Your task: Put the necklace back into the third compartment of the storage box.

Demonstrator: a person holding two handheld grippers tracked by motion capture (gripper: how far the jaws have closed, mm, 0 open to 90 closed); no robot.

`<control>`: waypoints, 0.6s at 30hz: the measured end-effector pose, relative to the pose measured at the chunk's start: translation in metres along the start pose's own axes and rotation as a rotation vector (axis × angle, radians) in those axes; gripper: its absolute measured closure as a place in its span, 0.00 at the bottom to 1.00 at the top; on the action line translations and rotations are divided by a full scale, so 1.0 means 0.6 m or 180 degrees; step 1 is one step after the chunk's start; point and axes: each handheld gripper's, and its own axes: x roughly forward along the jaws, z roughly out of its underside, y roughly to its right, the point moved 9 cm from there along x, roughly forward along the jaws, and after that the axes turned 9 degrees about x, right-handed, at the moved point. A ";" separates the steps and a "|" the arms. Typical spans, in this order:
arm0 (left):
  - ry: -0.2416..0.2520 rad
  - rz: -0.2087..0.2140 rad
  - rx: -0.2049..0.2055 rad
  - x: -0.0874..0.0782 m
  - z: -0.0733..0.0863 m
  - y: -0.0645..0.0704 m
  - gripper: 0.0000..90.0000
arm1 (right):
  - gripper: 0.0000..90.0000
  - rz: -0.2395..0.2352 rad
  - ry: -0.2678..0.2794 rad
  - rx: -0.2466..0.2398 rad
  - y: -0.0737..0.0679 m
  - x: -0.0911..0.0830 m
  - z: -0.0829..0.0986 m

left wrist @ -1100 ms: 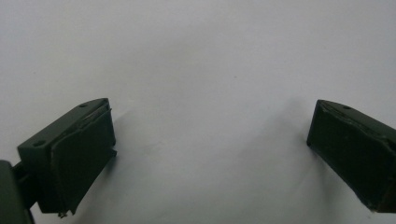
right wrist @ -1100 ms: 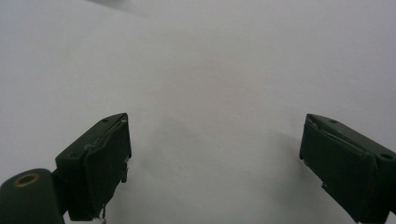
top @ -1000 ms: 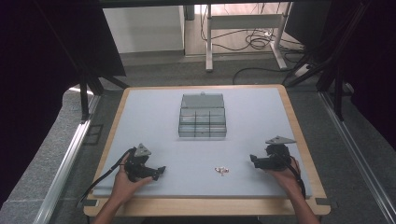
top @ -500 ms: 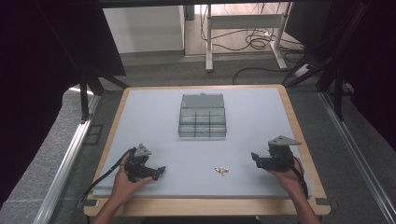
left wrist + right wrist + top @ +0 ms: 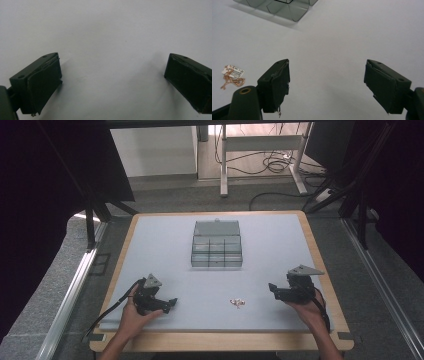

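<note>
1. I see a pale grey table with a wooden edge. Around it lies grey carpet, with dark curtains at both sides and a desk frame with loose cables on the floor behind.
2. At the left, my left gripper sits low on the near part of the table, held in a hand, its cable trailing off the near left corner. In the left gripper view its jaws stand wide apart over bare table, with nothing between them.
3. At the middle, a clear compartment box stands with its lid up, well apart from both grippers.
4. Nearer me, a small rose-gold trinket with a paper tag lies between the grippers; it may be a key charm on a chain, but it is too small to be sure.
5. At the right, my right gripper is spread wide and empty, the trinket off to its left side.
</note>
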 end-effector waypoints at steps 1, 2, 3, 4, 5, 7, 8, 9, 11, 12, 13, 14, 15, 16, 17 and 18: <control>0.0001 0.0000 0.0000 0.000 0.000 0.000 0.01 | 0.23 -0.0041 0.0009 -0.0004 -0.005 -0.004 -0.003; 0.0001 0.0000 0.0000 0.000 0.000 0.000 0.01 | 0.23 -0.0041 0.0009 -0.0004 -0.005 -0.004 -0.003; 0.0001 0.0000 0.0003 0.000 0.000 0.000 0.01 | 0.24 -0.0069 0.0019 -0.0036 -0.012 -0.009 -0.008; 0.0001 -0.0001 0.0003 0.000 0.000 0.000 0.01 | 0.25 -0.0089 0.0024 -0.0066 -0.016 -0.010 -0.010; 0.0002 0.0000 0.0002 0.000 0.000 0.000 0.01 | 0.26 -0.0119 0.0013 -0.0102 -0.020 -0.013 -0.011; 0.0003 -0.0001 0.0001 0.000 0.000 0.000 0.01 | 0.27 -0.0155 0.0012 -0.0161 -0.028 -0.017 -0.014; 0.0003 -0.0001 0.0001 0.000 0.000 0.000 0.01 | 0.27 -0.0155 0.0012 -0.0161 -0.028 -0.017 -0.014; 0.0004 -0.0002 0.0001 0.000 0.000 0.000 0.01 | 0.28 -0.0194 0.0005 -0.0197 -0.035 -0.021 -0.018; 0.0004 -0.0001 0.0000 0.000 0.000 0.000 0.01 | 0.28 -0.0233 0.0003 -0.0224 -0.041 -0.026 -0.022; 0.0004 -0.0001 0.0000 0.000 0.000 0.000 0.01 | 0.29 -0.0248 0.0001 -0.0230 -0.044 -0.028 -0.024; 0.0003 0.0000 0.0000 0.000 0.000 0.000 0.01 | 0.29 -0.0266 0.0004 -0.0244 -0.047 -0.031 -0.026; 0.0003 0.0000 0.0000 0.000 0.000 0.000 0.01 | 0.29 -0.0266 0.0004 -0.0244 -0.047 -0.031 -0.026; 0.0003 0.0000 0.0000 0.000 0.000 0.000 0.01 | 0.29 -0.0294 0.0000 -0.0265 -0.053 -0.035 -0.029; 0.0002 -0.0001 0.0001 0.000 0.000 0.000 0.01 | 0.29 -0.0294 0.0000 -0.0265 -0.053 -0.035 -0.029; 0.0002 0.0000 0.0000 0.000 0.000 0.000 0.01 | 0.30 -0.0320 -0.0008 -0.0306 -0.059 -0.038 -0.032; 0.0002 0.0000 0.0000 0.000 0.000 0.000 0.01 | 0.30 -0.0320 -0.0008 -0.0306 -0.059 -0.038 -0.032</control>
